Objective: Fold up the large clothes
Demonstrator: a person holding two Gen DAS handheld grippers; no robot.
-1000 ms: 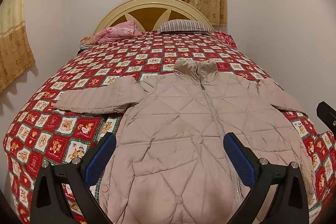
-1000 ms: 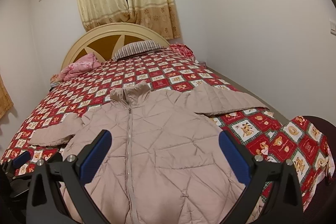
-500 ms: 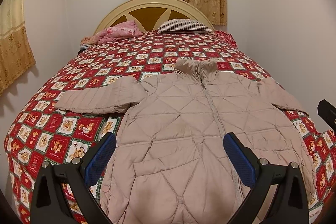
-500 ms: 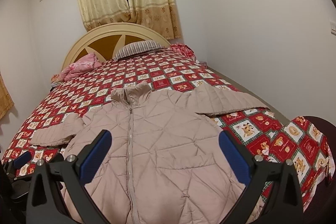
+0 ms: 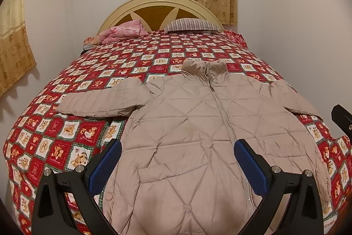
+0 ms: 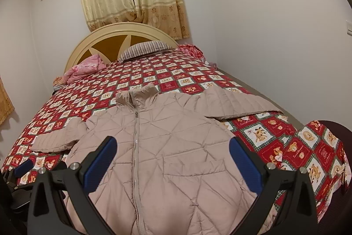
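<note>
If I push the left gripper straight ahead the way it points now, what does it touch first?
Most likely the jacket. The left gripper, open and empty, points at the jacket's front panel, to the left of the zipper in its own view, with nothing between. Depth is hard to judge through the fisheye.

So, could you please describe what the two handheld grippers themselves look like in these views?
Both look alike. The left gripper and the right gripper each have a matte black frame that forks into two angled fingers. Each finger carries a blue, finely textured pad on its inner face and round silver bolts at the joints. No cables, markings or sleeves show.
</note>
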